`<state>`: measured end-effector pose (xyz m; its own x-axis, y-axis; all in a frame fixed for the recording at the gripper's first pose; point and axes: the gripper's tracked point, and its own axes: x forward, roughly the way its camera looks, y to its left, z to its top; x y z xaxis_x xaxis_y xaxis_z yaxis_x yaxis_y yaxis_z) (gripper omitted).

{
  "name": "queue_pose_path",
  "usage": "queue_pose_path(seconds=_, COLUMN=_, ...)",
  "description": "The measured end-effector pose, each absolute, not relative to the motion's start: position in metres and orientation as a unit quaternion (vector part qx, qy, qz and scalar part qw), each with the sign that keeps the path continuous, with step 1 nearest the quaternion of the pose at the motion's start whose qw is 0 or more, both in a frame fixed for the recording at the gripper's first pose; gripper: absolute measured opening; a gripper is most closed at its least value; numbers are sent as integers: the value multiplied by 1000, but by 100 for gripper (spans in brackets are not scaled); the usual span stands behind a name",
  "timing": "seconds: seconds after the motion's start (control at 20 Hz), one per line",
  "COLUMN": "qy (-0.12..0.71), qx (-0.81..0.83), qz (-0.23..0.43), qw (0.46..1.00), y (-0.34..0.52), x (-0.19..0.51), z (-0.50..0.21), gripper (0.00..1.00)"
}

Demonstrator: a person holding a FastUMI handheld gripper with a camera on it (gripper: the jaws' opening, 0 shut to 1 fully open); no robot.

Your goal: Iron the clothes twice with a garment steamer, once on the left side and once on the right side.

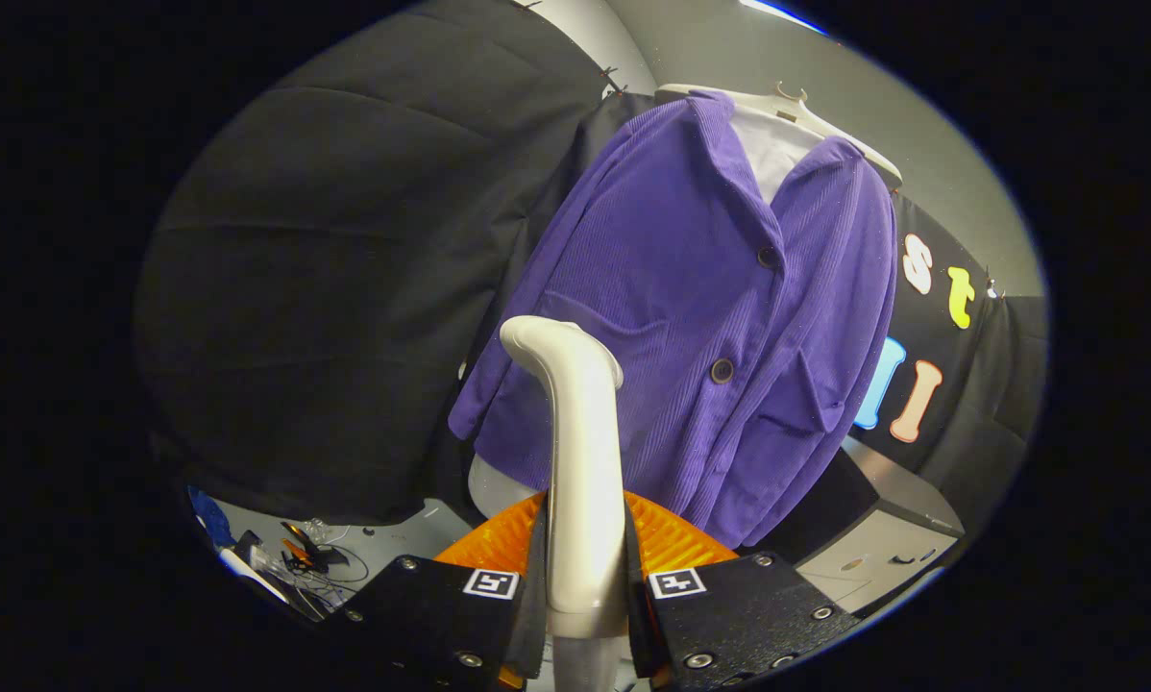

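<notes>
A purple ribbed button-front jacket [710, 317] hangs on a white hanger [796, 108] at the far side — tilted in view. Near, the gripper [585, 586] pinches the cream plastic garment steamer [580, 452] by its handle, its head just before the jacket's left side.

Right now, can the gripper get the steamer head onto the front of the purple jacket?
Probably yes. The gripper is shut on the steamer, whose head sits just before the purple jacket on its hanger, with nothing between them.
</notes>
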<state>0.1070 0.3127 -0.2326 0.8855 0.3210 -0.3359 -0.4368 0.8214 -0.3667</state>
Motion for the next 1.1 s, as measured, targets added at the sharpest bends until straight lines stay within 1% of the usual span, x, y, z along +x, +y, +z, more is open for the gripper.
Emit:
queue_pose_path(seconds=0.35, qy=187, qx=-202, qz=213, qw=937, y=283, x=84, z=-263, gripper=35)
queue_pose_path(seconds=0.55, qy=210, qx=-175, qz=221, qw=936, y=252, x=58, z=-259, gripper=35)
queue_pose_path(seconds=0.85, qy=190, qx=-96, qz=181, qw=960, y=171, x=28, z=-206, gripper=35)
queue_pose_path(seconds=1.1, qy=155, qx=-62, qz=139, qw=976, y=110, x=23, z=-165, gripper=35)
